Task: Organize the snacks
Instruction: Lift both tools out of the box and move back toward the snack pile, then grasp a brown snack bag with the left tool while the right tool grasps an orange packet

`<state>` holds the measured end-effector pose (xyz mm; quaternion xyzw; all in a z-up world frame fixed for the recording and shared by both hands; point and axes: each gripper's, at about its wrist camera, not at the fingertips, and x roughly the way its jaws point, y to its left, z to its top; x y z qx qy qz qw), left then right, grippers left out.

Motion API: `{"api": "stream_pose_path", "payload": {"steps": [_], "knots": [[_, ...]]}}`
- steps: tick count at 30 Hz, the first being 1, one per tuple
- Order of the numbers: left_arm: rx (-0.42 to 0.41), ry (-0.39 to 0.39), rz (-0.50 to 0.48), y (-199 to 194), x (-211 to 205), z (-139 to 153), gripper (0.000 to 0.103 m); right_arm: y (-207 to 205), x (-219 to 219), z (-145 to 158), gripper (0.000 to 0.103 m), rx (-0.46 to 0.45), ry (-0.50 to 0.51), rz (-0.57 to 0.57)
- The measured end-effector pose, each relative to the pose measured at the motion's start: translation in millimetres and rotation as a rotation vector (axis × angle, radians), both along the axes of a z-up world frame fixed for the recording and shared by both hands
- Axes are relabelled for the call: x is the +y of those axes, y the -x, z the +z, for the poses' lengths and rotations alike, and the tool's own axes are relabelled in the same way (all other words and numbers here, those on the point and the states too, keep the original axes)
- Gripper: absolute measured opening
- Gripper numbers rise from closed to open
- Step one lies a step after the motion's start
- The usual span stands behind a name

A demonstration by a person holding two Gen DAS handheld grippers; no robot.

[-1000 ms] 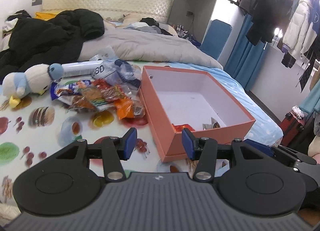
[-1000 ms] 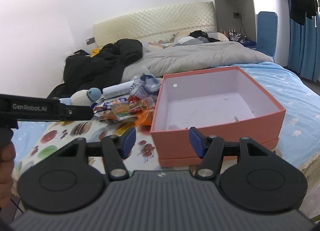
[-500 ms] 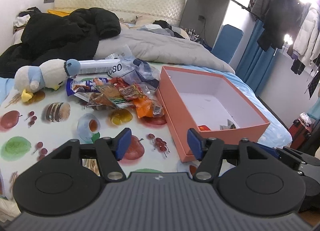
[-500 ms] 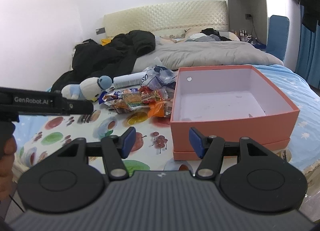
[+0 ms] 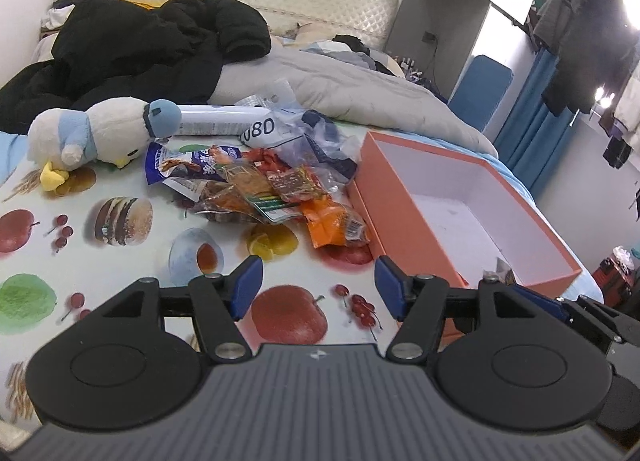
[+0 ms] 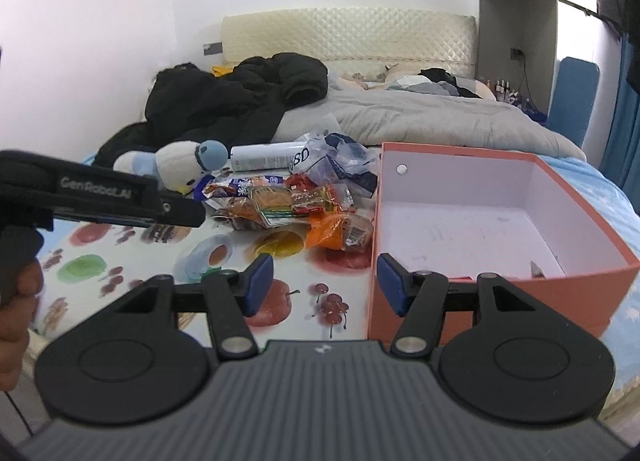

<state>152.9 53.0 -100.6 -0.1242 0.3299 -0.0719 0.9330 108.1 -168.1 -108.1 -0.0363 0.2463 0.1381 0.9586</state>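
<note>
- The scene is a bedroom: a bed (image 5: 100,261) spread with a fruit-print sheet, a quilted headboard (image 6: 348,37) behind it, and blue curtains (image 5: 532,117) with hanging clothes on the right.
- A black coat (image 5: 132,45) lies heaped on the far left of the bed, beside a grey duvet (image 5: 340,89).
- A plush duck (image 5: 92,133), white and pale blue, lies on the sheet in front of the coat.
- The snacks (image 5: 260,189) are piled in the middle of the bed: a blue packet, brown and red wrappers, an orange packet (image 5: 336,225) and a crumpled clear bag.
- The orange packet lies nearest the box, just beside its left wall.
- A white tube (image 5: 220,121) lies behind the pile, close to the duck's head.
- The box (image 5: 404,217) is orange outside and white inside, open on top, just right of the pile. Near its front wall a few small things show, too hidden to name.
- The left tool (image 5: 318,287) is over the sheet in front of the pile. Its blue pads stand well apart, with nothing between them.
- The right tool (image 6: 325,285) is at the box's front left corner. Its jaws are closing, about half spread, and hold nothing.
- In the right wrist view the left tool's black body juts in from the left edge, and fingers of a hand (image 6: 16,313) grip its handle.
</note>
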Motion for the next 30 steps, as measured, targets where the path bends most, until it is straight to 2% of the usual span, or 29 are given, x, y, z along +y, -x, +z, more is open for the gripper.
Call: {"api": "stream_pose_path", "payload": {"steps": [5, 14, 26, 30], "knots": [[0.002, 0.022, 0.026, -18, 14, -14, 0.067, -11, 21, -8, 0.054, -0.023, 0.044, 0.012], [0.016, 0.117, 0.096, -57, 45, -45, 0.067, -38, 57, -33, 0.042, -0.026, 0.158, 0.022], [0.098, 0.22, 0.17, -132, 77, -97, 0.066, -106, 93, -85, 0.041, -0.007, 0.34, -0.003], [0.086, 0.252, 0.2, -151, 90, -109, 0.066, -129, 100, -103, 0.042, -0.022, 0.405, -0.004]]}}
